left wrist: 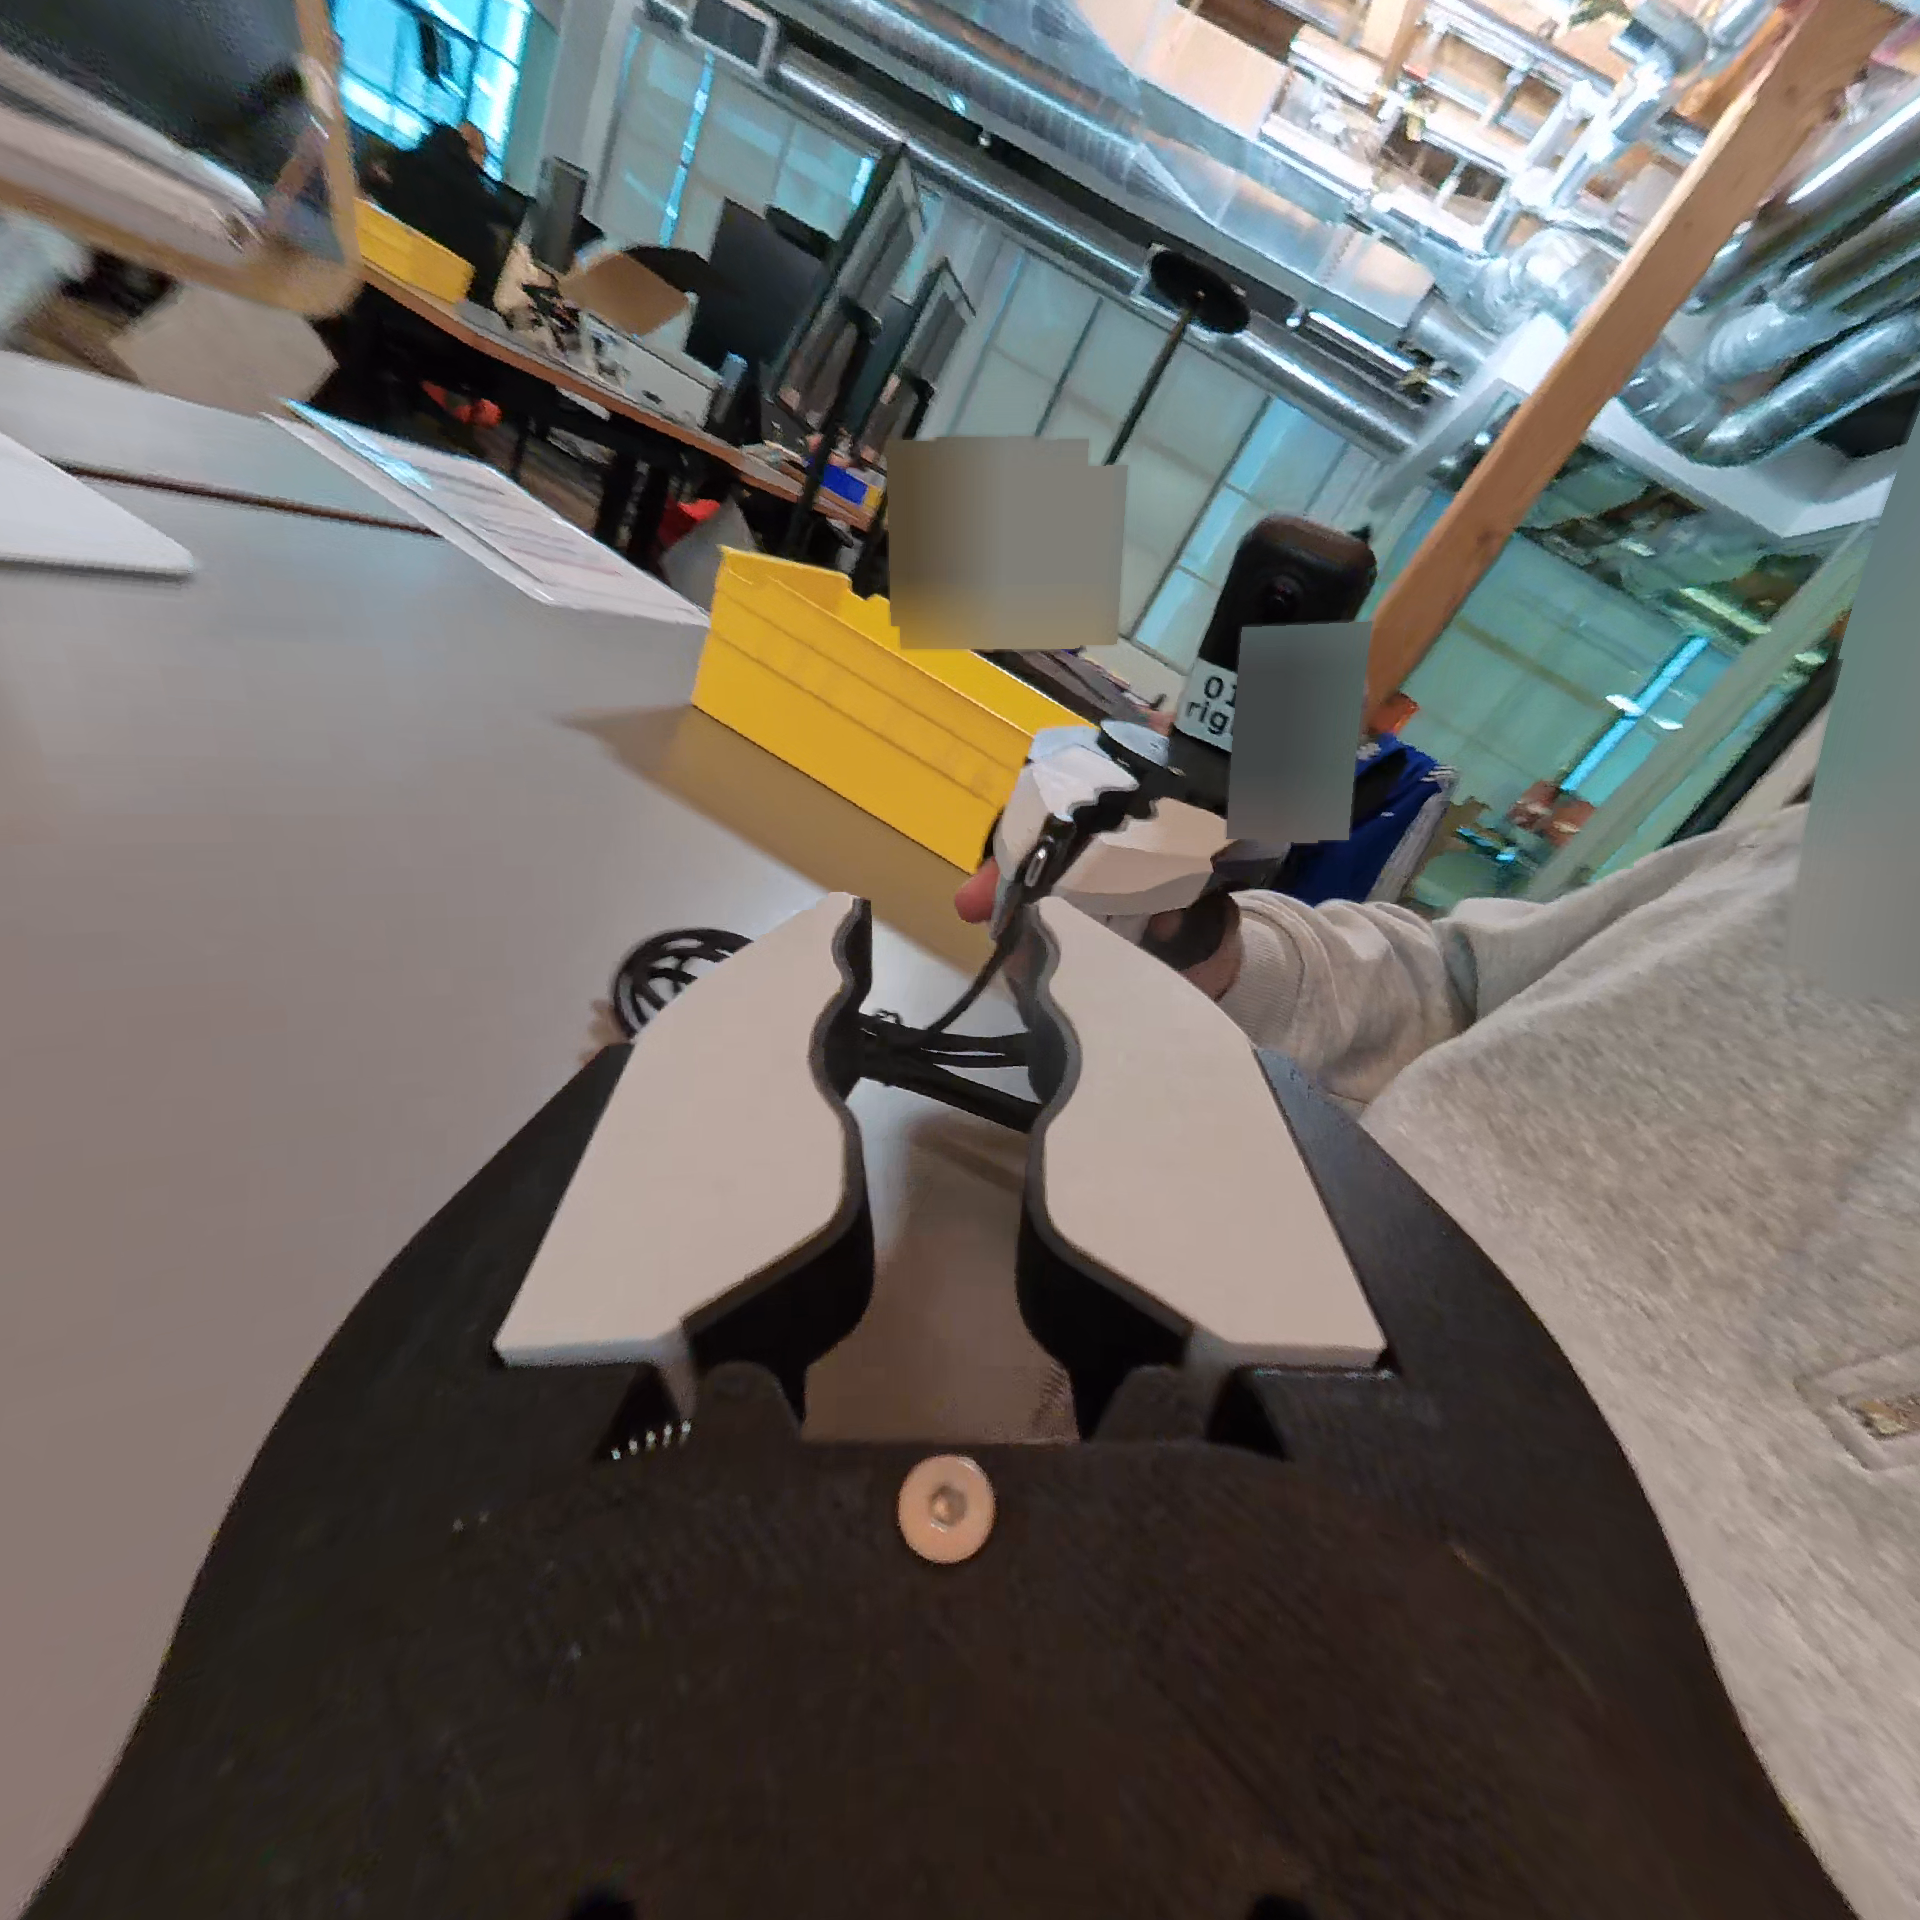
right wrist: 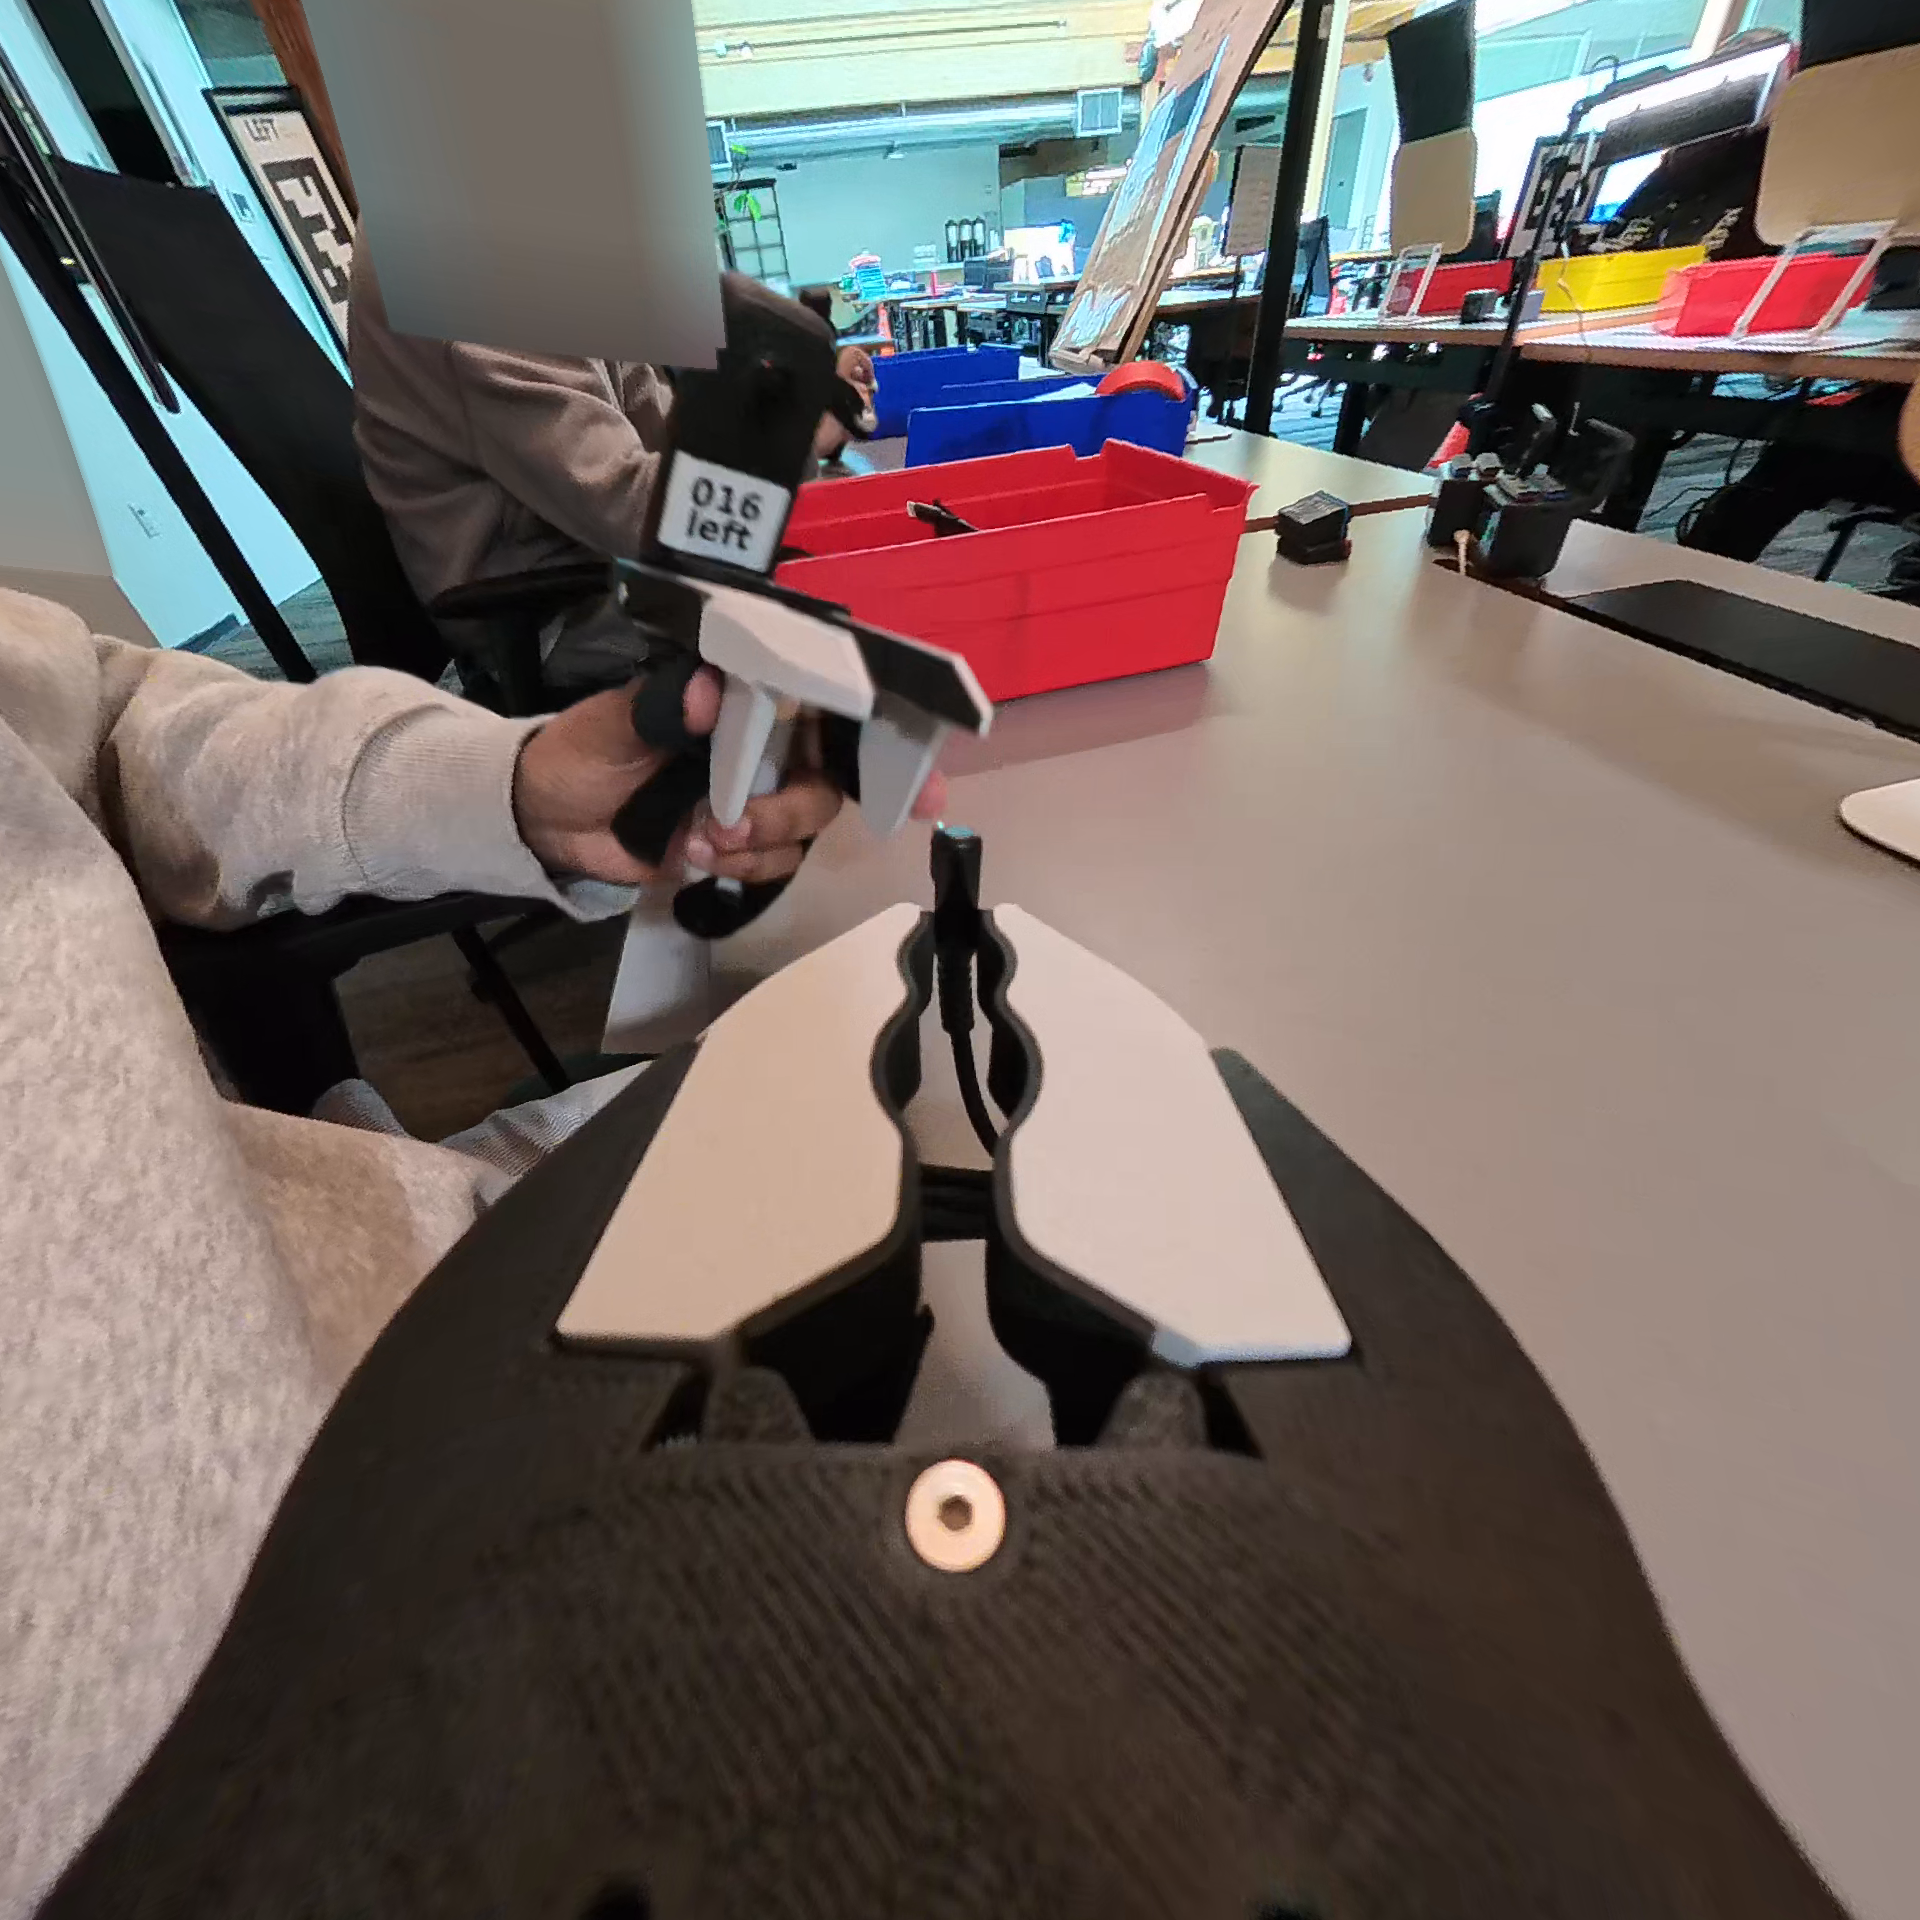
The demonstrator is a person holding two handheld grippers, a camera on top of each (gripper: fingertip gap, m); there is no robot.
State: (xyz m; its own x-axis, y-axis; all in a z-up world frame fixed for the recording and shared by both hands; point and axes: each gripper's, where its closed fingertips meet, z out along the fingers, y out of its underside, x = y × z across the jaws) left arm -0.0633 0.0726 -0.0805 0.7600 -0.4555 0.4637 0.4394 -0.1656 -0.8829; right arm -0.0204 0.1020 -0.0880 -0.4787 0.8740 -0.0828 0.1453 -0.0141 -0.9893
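Right gripper (right wrist: 958, 920) clamps black cable (right wrist: 954, 883) behind its plug; left gripper (left wrist: 948, 914) gapes empty, cable's coil partly hidden behind fingers (left wrist: 727, 1122).

The black cable (right wrist: 956, 977) runs down between the right gripper (right wrist: 958, 920) fingers, and its lower length is hidden behind them. In the left wrist view the cable's coil (left wrist: 665, 971) on the grey table (left wrist: 312, 779) is partly hidden behind the left gripper (left wrist: 945, 914). The yellow bin (left wrist: 852, 707) is covered at its far end, its inside out of sight. The far benches (left wrist: 582, 343) are too blurred to tell apart.
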